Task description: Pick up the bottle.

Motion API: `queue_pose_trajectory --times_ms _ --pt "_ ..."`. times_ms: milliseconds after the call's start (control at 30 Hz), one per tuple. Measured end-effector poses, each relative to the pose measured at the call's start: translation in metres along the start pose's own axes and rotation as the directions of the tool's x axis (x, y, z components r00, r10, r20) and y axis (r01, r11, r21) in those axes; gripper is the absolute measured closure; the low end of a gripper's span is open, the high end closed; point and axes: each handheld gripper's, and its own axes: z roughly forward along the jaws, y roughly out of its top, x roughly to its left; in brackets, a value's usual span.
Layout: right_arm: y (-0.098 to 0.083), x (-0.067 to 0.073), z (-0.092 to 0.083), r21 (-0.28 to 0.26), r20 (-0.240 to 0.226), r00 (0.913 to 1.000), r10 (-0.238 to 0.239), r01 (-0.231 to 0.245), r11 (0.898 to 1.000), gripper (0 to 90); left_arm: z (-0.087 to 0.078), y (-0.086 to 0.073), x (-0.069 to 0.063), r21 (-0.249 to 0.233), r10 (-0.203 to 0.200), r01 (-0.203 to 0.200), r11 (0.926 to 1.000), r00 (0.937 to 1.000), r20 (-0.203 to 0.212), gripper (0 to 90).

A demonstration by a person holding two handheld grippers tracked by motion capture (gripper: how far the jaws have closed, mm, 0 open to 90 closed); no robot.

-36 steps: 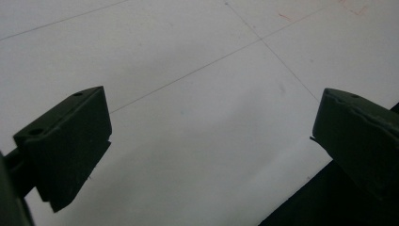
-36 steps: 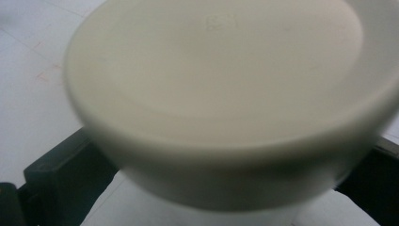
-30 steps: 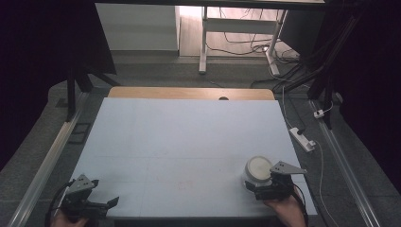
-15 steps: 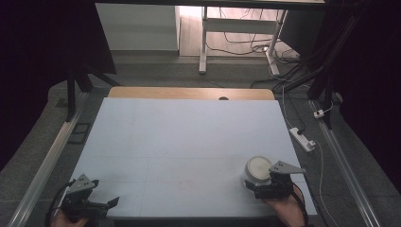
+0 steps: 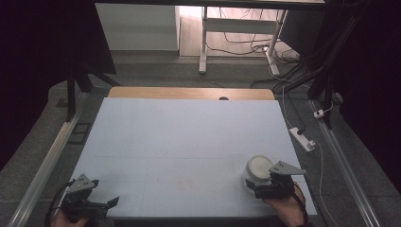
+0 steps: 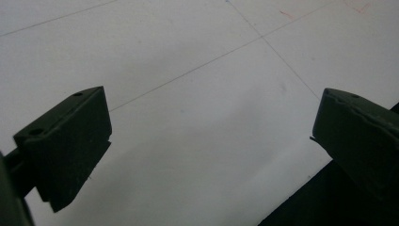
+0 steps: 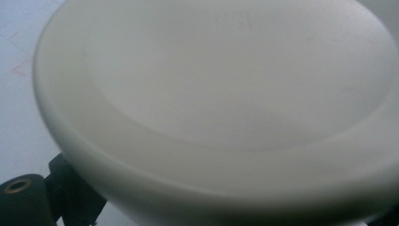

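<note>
**White bowl at the right gripper, near the table's front right corner**

The round white bowl [image 5: 260,168], smooth, shallow and seemingly ceramic or plastic, sat on the pale blue table [image 5: 179,137] near its front right corner. Seen from the bowl, the right gripper [image 5: 265,185] lay on its near side, towards the person, and reached forward to the near rim. In the right gripper view the bowl's underside [image 7: 226,94] loomed directly over the black jaws, so the bowl appeared tipped or raised against them. One jaw showed at the lower left below the rim and the other was barely visible at the lower right; they seemed to grip the near rim, though the contact itself was hidden and I cannot tell for certain. Being round, the bowl had no long axis; what mattered for the coming move was that it lay straight ahead of the right gripper and in contact with it.

The left gripper [image 5: 101,204] rested well apart from the bowl, far to its left by the table's front left corner. Its jaws stood spread wide over bare table [image 6: 197,94], holding nothing.

By count: one bowl, two grippers, one table. The right hand [image 5: 288,213] was by far the nearer and, in my judgement, the one to move the bowl.
</note>
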Motion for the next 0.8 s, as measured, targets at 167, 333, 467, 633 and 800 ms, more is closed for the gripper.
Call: queue_pose_trajectory --times_ms 167,333,467,633,800 --pt "0.002 0.002 0.0 -0.013 -0.03 0.9995 0.0 0.0 1.0 6.9 0.0 0.0 0.0 0.0 -0.002 0.002 1.0 1.0 0.002 0.0" --pt "0.007 0.005 -0.004 -0.045 -0.04 0.9992 0.007 -0.009 0.999 7.0 0.0 0.0 0.001 0.0 -0.006 0.006 1.0 1.0 0.003 0.1" --pt "0.009 0.006 -0.005 -0.059 -0.041 0.9992 0.001 -0.003 0.998 7.0 0.0 0.0 0.001 0.001 -0.009 0.009 1.0 0.9999 0.005 0.0" --pt "0.015 0.013 -0.006 -0.083 -0.062 0.9964 -0.058 0.052 0.995 7.0 0.0 0.0 0.002 0.002 -0.015 0.015 0.9999 0.9999 0.006 0.1" --pt "0.023 0.018 0.0 -0.075 -0.067 0.9946 -0.079 0.074 0.994 7.0 0.0 0.0 0.002 0.001 -0.014 0.014 0.9999 0.9999 0.005 0.0"
